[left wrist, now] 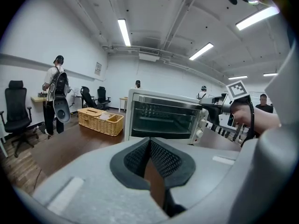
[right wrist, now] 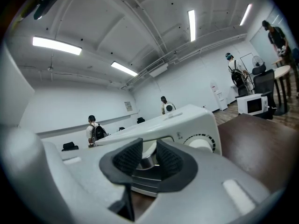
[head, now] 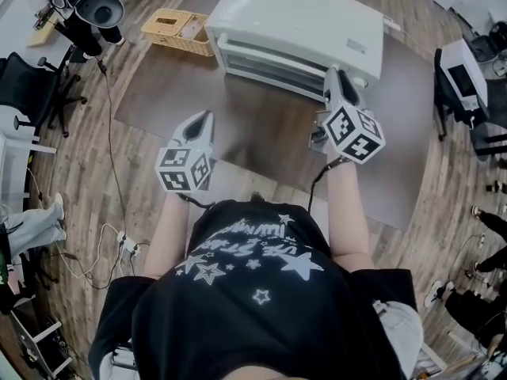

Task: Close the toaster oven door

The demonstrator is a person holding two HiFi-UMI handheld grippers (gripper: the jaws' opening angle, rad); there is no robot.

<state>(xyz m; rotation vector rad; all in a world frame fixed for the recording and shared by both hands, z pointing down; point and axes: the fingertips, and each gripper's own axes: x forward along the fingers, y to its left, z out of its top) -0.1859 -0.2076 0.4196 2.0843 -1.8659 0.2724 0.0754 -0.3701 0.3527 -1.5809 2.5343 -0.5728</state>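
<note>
The white toaster oven (head: 297, 30) sits at 12 o'clock on the brown table (head: 261, 137). Its glass door (left wrist: 161, 120) stands upright and shut. A wicker basket (head: 176, 30) lies just beside it at 9 o'clock.

The right claw (head: 333, 74) is up against the oven's front corner at 5 o'clock. Its jaws are apart, and the silver end of the door handle (right wrist: 148, 161) shows in the gap without any clear press on it.

The left claw (head: 207, 117) hovers at 7 o'clock, well apart from the oven, with its pads (left wrist: 161, 157) together on nothing.
</note>
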